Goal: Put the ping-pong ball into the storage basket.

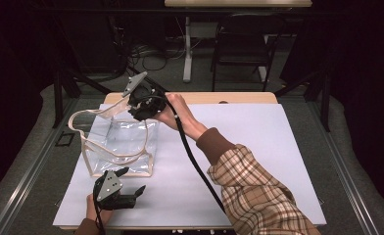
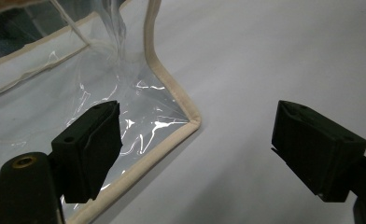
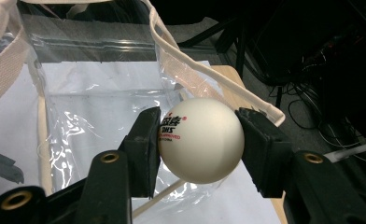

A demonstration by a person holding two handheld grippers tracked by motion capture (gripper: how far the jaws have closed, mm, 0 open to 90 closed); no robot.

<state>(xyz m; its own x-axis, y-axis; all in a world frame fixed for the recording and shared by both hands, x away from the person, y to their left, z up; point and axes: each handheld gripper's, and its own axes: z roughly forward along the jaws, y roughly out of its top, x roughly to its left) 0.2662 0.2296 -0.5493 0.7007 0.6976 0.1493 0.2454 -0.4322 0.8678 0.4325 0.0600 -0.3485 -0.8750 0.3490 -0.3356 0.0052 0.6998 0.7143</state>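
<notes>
Clamping a white ball (image 3: 200,140) between its two jaws, the right gripper (image 1: 143,104) is held at the far rim of the clear bag (image 1: 116,142), whose open mouth lies just below and toward the person. A short drop into that mouth is judged to be what the coming move turns on. The left gripper (image 1: 117,190) is held with jaws wide apart and empty, by the bag's near corner (image 2: 193,122).

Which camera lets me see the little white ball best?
The right gripper view: the white ball sits big and close, pinched in the right gripper, its printed logo visible. In the high view that gripper hides it above the clear bag. The left gripper view looks at the bag's corner.
</notes>
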